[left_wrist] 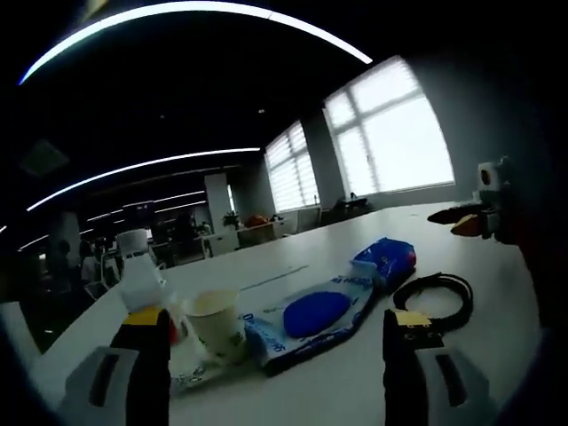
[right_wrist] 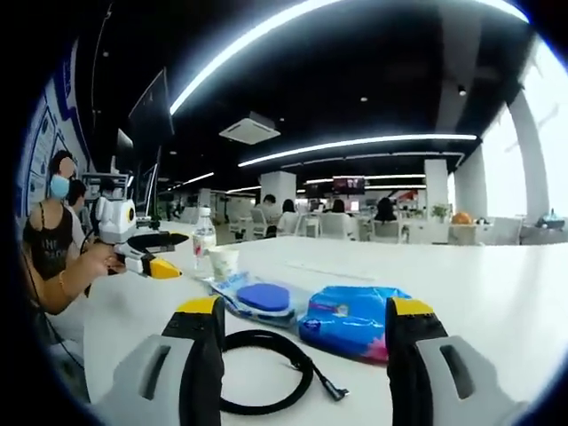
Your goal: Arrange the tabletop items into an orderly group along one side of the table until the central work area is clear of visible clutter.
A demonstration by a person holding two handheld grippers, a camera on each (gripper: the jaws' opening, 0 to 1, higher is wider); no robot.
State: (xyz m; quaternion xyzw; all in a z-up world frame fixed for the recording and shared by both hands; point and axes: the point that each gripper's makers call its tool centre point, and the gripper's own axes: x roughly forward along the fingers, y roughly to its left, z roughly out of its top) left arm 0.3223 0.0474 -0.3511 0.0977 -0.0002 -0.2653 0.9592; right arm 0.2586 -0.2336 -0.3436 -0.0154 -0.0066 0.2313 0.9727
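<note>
Clutter sits mid-worktop (right_wrist: 497,302): cable (right_wrist: 266,368), blue pouch (right_wrist: 351,319), paper cup (left_wrist: 217,321). We hold both grippers, left (left_wrist: 275,342) and right (right_wrist: 302,333), wide, empty, lining up a grab.

Dim, backlit by glaring windows (left_wrist: 390,133)

— What sort of place is this?

— An open-plan office, by the look of it. Long strip lights (right_wrist: 355,142) run across a dark ceiling, with a square air-conditioning unit (right_wrist: 252,130) set into it.

— And the furniture?

— Rows of white desks with people seated (right_wrist: 288,216) at them in the distance, plus a screen (right_wrist: 349,185) hung high on a column.

— Any daylight?

— Plenty: tall windows with blinds (left_wrist: 390,138) along one wall. We stand at a broad white table (right_wrist: 497,293). The wall at the left seems to carry a blue printed display (right_wrist: 40,146), though it's too warped to read.
</note>
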